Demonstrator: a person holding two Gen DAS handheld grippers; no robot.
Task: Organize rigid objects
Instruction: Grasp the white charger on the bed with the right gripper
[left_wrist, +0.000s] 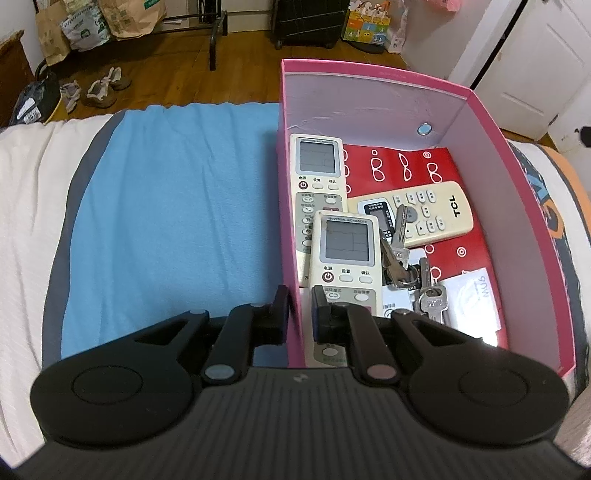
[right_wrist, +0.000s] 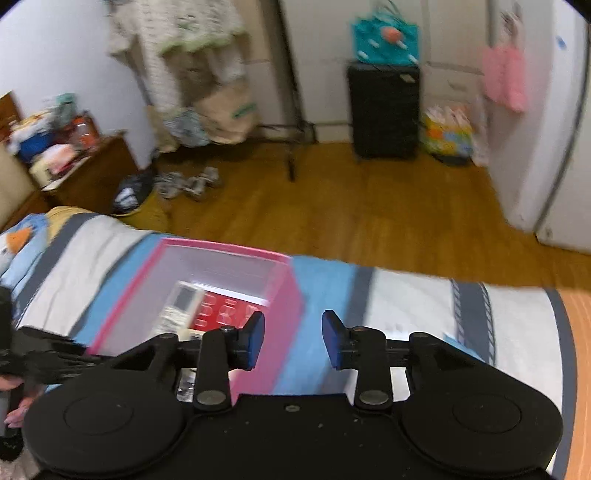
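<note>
A pink box (left_wrist: 524, 206) stands on the bed. Inside lie two white universal AC remotes (left_wrist: 317, 173) (left_wrist: 345, 254), a cream TCL remote (left_wrist: 424, 214), a bunch of keys (left_wrist: 410, 273) and a red leaflet (left_wrist: 399, 166). My left gripper (left_wrist: 300, 308) straddles the box's left wall near its front corner, one finger outside and one inside, closed on the wall. My right gripper (right_wrist: 293, 338) is open and empty, above the bed just right of the box (right_wrist: 284, 306); that view is blurred.
The box rests on a blue towel (left_wrist: 170, 214) over a white bedspread (left_wrist: 26, 206). Beyond the bed's edge is a wooden floor (right_wrist: 351, 206) with shoes (left_wrist: 99, 88), paper bags, a black suitcase (right_wrist: 384, 110) and a door.
</note>
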